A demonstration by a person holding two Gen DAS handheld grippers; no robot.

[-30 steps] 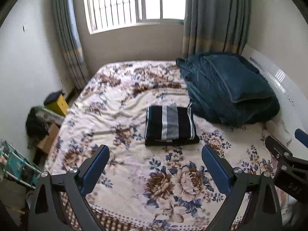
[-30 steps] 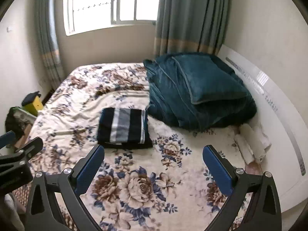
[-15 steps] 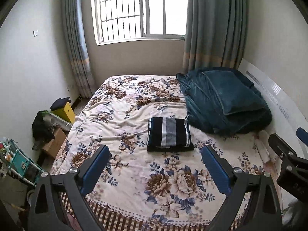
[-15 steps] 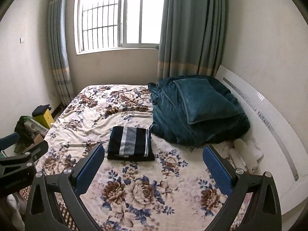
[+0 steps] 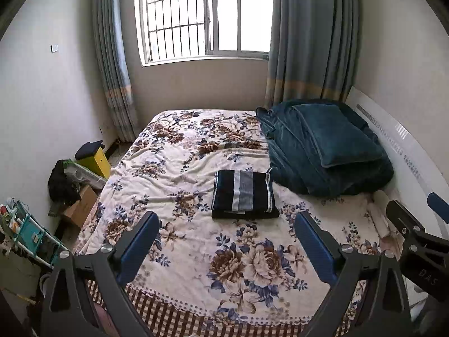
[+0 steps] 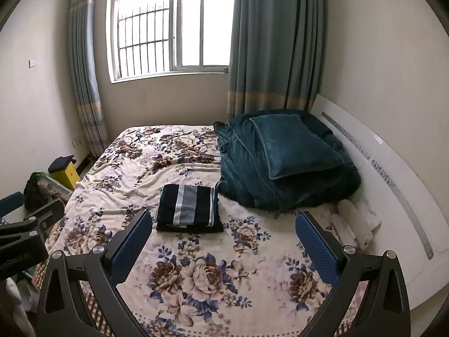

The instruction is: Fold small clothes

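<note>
So it's a small bedroom: a bed with a floral blanket (image 5: 196, 255) takes up most of it, a barred window (image 5: 206, 16) on the far wall with grey-blue curtains (image 5: 306, 36) either side, and a white headboard (image 6: 393, 196) along the right. A teal duvet (image 5: 294, 163) is heaped by the headboard with a matching pillow (image 5: 336, 137) on top.

The folded clothes (image 5: 244, 193) sit mid-bed just beside that duvet: a neat dark navy rectangle with grey and white stripes, lying on what looks like a second dark piece, though I can't really tell.

On the floor left of the bed there's a cardboard box (image 5: 80, 206) and a yellow box (image 5: 95, 161) with something dark on top; contents not visible.

Left gripper (image 5: 224, 236) and right gripper (image 6: 223, 236) are both spread wide, holding nothing, hovering above the bed's near edge.
</note>
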